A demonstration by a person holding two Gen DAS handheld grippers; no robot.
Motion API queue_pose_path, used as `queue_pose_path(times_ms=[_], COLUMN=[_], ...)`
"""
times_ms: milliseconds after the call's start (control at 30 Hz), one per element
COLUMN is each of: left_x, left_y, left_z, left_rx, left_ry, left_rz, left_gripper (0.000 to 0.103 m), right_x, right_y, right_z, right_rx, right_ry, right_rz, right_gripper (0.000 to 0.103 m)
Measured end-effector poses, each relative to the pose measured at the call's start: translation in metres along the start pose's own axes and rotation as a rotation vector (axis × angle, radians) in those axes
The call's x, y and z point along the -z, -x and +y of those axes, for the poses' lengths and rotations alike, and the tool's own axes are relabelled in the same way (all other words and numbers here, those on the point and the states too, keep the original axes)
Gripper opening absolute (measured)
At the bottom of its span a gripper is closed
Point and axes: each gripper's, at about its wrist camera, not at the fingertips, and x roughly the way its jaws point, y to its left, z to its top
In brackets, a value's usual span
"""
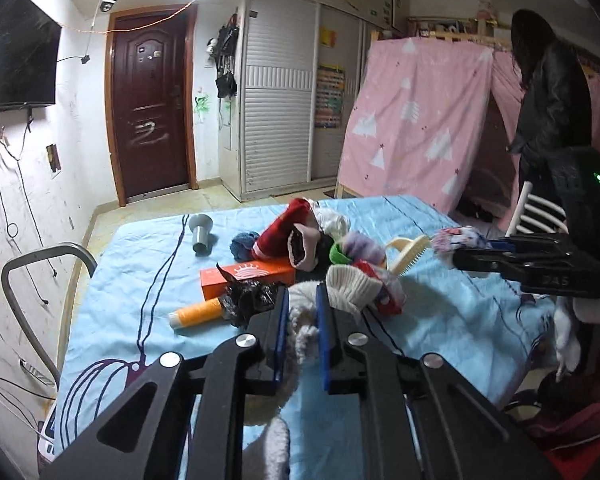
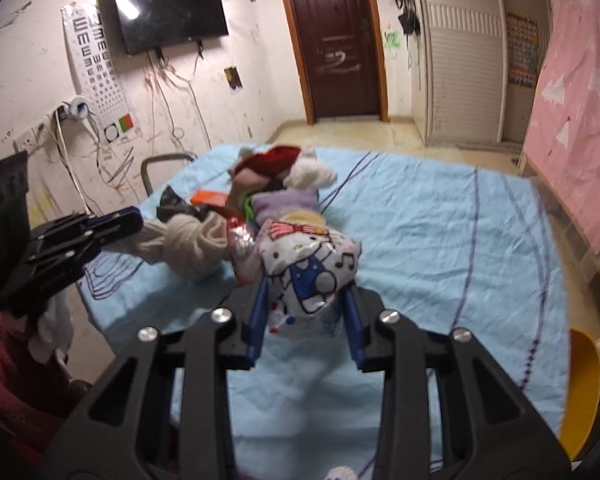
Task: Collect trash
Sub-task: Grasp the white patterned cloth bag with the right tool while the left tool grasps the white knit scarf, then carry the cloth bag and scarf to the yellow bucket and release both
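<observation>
Bed (image 1: 440, 320); tools grip sock (image 1: 300, 320), pouch (image 2: 308, 276).

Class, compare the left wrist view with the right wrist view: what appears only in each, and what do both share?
Only the left wrist view shows the grey cup, the orange roll and the cream comb.

Only the right wrist view shows the eye chart and the cartoon cat print on the white pouch.

Both show the blue bedsheet, the orange box, the left claw shut on cream knitwear, and the right claw shut on the pouch.
</observation>
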Motion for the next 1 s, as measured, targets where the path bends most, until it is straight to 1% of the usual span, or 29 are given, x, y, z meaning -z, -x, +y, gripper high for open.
queue_pose_path(times_ms=[233, 333, 367, 433, 667, 1000], left_x=[0.003, 0.002, -0.001, -0.005, -0.028, -0.076], left_y=[-0.001, -0.001, -0.001, 0.0, 0.002, 0.001], left_z=[-0.005, 0.001, 0.005, 0.009, 0.001, -0.021], left_rx=[-0.031, -0.075, -0.084, -0.088, -0.036, -0.051], left_ry=[-0.041, 0.01, 0.044, 0.078, 0.103, 0.065], left_rz=[0.045, 0.063, 0.07, 0.074, 0.075, 0.074], left_gripper=[0.0, 0.0, 0.0, 0.0, 0.0, 0.0], right_x=[0.001, 0.003, 0.003, 0.003, 0.011, 0.022], right_y=[0.022, 0.027, 0.03, 0.036, 0.044, 0.064], right_z=[-0.023, -0.031, -0.034, -0.041, -0.064, -0.108], right_rx=[0.011, 0.01, 0.01, 0.007, 0.016, 0.03], right_ry=[-0.07, -0.09, -0.1, -0.118, -0.165, -0.246], right_rz=[-0.046, -0.061, -0.069, -0.084, -0.105, -0.148], right_gripper=[0.032, 0.032, 0.032, 0.032, 0.032, 0.032])
